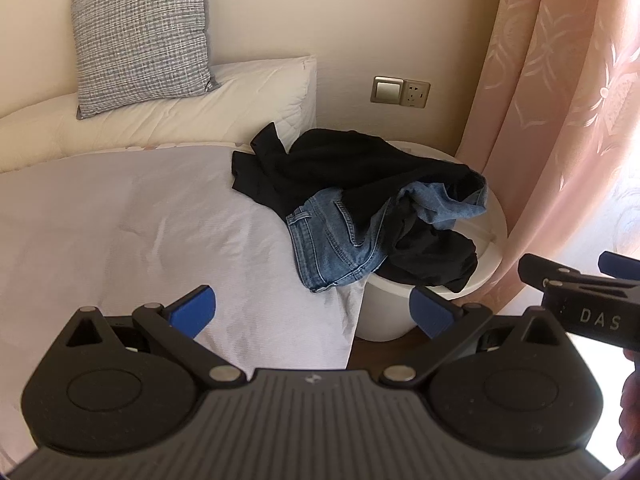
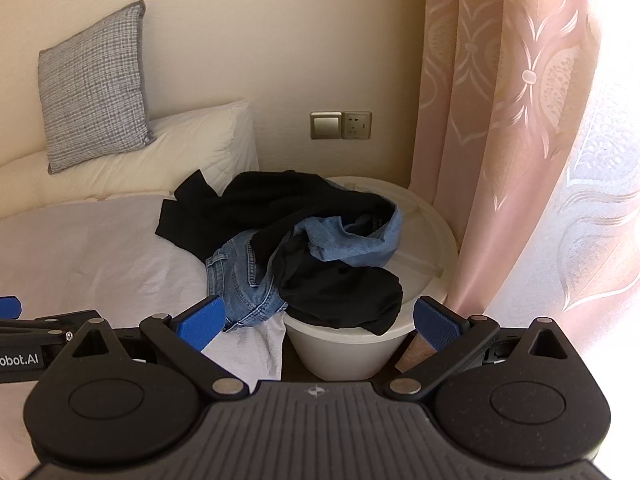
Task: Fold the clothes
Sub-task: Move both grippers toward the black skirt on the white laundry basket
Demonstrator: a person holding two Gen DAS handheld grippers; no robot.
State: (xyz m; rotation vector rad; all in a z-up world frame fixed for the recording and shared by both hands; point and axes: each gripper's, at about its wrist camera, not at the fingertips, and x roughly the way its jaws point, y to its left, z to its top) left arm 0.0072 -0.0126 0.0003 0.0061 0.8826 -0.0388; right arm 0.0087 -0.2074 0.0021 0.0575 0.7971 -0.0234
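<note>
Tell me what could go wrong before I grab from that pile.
1. The blue jeans and black garment are tangled; pulling one may drag the other.
2. The pile straddles the bed and white round side table, so loose cloth may slide into the gap.
3. Both grippers, left and right, are open and close together; they could collide.

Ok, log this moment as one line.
stage: pre-grasp | left gripper: open, empty | right gripper: open, empty | jeans and black garment: heaped, unfolded
</note>
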